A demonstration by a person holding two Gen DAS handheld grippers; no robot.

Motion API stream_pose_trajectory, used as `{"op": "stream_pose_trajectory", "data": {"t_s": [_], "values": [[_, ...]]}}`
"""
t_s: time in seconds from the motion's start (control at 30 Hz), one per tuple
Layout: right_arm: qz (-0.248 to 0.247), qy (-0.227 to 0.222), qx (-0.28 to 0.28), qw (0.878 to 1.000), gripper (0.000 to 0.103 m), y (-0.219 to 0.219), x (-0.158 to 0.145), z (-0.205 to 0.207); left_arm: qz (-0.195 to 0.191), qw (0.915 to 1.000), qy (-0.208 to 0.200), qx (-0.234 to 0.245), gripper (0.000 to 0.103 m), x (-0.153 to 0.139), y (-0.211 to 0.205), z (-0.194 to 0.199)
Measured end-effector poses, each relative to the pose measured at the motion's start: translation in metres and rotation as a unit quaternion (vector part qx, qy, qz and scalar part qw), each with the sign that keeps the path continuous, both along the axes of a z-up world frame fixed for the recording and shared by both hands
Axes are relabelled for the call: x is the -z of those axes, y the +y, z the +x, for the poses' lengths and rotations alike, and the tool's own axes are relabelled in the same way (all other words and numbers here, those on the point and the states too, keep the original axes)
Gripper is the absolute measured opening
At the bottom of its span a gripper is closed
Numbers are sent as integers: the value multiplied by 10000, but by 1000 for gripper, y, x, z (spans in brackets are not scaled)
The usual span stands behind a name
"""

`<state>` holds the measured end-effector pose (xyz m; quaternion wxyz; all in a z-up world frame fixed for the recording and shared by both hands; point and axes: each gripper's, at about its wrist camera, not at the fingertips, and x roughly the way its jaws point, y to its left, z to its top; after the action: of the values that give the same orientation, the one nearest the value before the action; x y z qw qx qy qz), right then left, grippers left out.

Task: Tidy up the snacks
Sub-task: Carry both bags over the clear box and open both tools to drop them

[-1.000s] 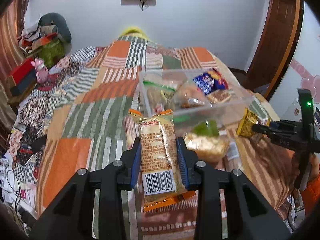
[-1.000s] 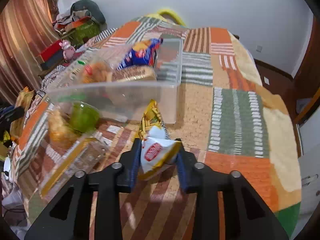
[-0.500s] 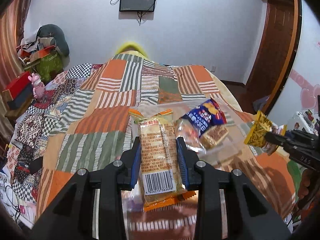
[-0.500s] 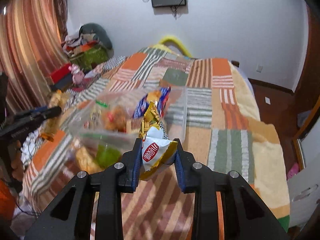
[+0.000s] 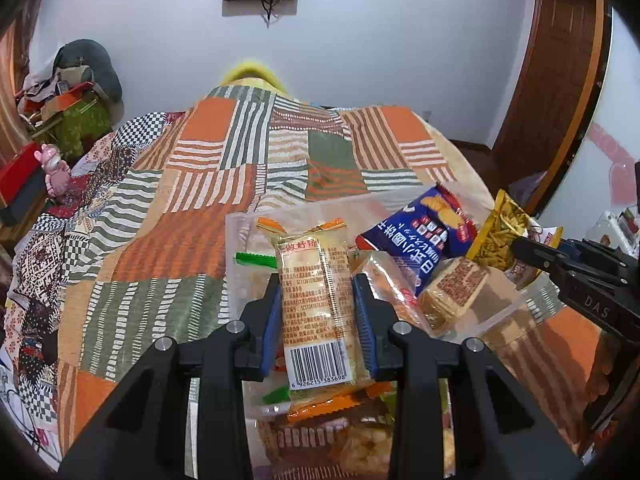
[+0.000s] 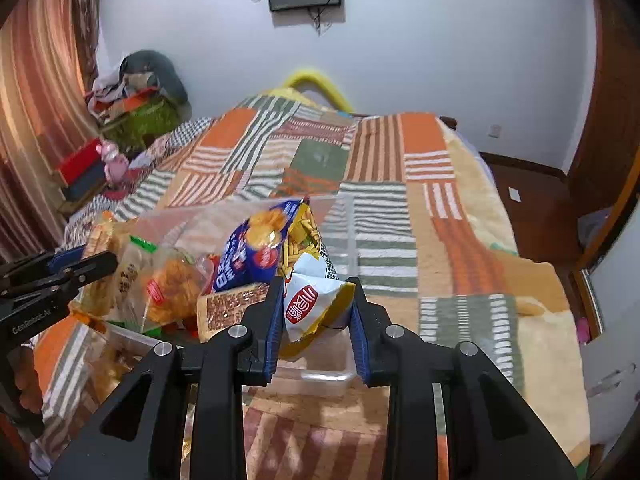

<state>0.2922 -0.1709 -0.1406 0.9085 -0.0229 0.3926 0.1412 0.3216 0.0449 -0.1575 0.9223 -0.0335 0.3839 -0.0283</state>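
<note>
My left gripper [image 5: 316, 300] is shut on an orange-ended biscuit packet [image 5: 314, 288] with a barcode, held above a clear plastic box [image 5: 236, 256] on the bed. My right gripper [image 6: 316, 300] is shut on a yellow-and-white snack bag [image 6: 310, 304], held over the box's near right corner [image 6: 328, 378]. The box holds a blue chip bag [image 5: 416, 240], a brown wafer pack [image 5: 454, 288] and other packets. The right gripper with its yellow bag [image 5: 500, 232] shows at the right of the left wrist view. The left gripper [image 6: 80, 264] shows at the left of the right wrist view.
The box sits on a bed with a striped patchwork blanket [image 5: 192, 208]. Loose snack packets [image 5: 360, 448] lie below the left gripper. A pink toy [image 5: 54, 172] and clutter stand beside the bed at left. A wooden door [image 5: 560, 92] is at the right.
Both grippers rose and moved forward with their packets, from beside the box to above it. The box contents now lie under and just ahead of the fingers.
</note>
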Motion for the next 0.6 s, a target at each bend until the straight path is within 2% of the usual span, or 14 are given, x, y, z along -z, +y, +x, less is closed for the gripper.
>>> {"op": "stream_pose_trajectory", "data": {"t_s": [0.23, 0.33, 0.37, 0.4, 0.53, 0.6], "values": [[-182, 96, -111, 9997, 28, 3, 5, -5, 98, 9998, 140, 101, 34, 15, -5, 2], [-300, 150, -187, 9993, 28, 3, 7, -11, 128, 9995, 214, 192, 42, 17, -7, -4], [-320, 154, -191, 9992, 30, 3, 6, -11, 125, 9995, 229, 198, 48, 16, -7, -7], [-330, 173, -205, 9991, 33, 3, 6, -13, 119, 9995, 233, 194, 53, 16, -6, -10], [-223, 198, -303, 9991, 51, 1, 0, -23, 88, 9995, 231, 181, 57, 12, -3, -23], [-269, 109, -282, 9992, 66, 2, -6, -31, 84, 9996, 217, 173, 58, 8, 0, -32]]}}
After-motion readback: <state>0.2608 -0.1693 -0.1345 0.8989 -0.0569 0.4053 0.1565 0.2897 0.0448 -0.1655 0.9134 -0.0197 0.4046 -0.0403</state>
